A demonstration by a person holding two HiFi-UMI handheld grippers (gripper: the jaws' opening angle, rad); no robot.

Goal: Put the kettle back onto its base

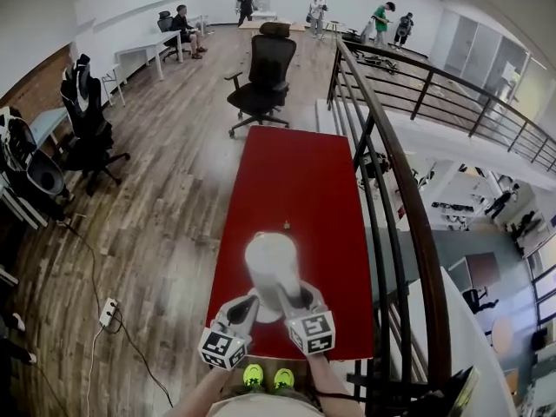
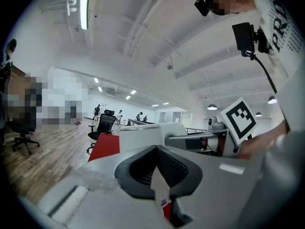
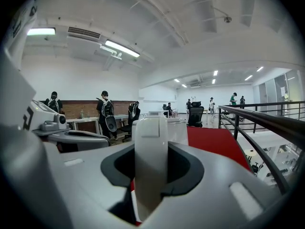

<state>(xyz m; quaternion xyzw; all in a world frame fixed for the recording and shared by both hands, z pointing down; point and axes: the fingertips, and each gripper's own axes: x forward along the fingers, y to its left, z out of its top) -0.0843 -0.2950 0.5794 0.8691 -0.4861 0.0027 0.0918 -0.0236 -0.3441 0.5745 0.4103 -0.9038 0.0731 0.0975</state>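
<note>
A white kettle (image 1: 272, 263) hangs over the near end of the red table (image 1: 300, 176). My right gripper (image 1: 292, 300) is shut on its handle (image 3: 151, 161), which stands upright between the dark pads, with the kettle body (image 3: 177, 128) just beyond. My left gripper (image 1: 250, 303) sits close on the kettle's left, fingers together and nothing seen between them. In the left gripper view, the kettle (image 2: 152, 130) shows past my left gripper (image 2: 156, 178). A white round patch (image 1: 263, 317) under the kettle may be the base; I cannot tell.
A small pale thing (image 1: 286, 225) lies on the table beyond the kettle. A black railing (image 1: 393, 150) runs along the table's right side above a drop. An office chair (image 1: 263, 72) stands at the far end. A power strip (image 1: 109, 311) lies on the wooden floor to the left.
</note>
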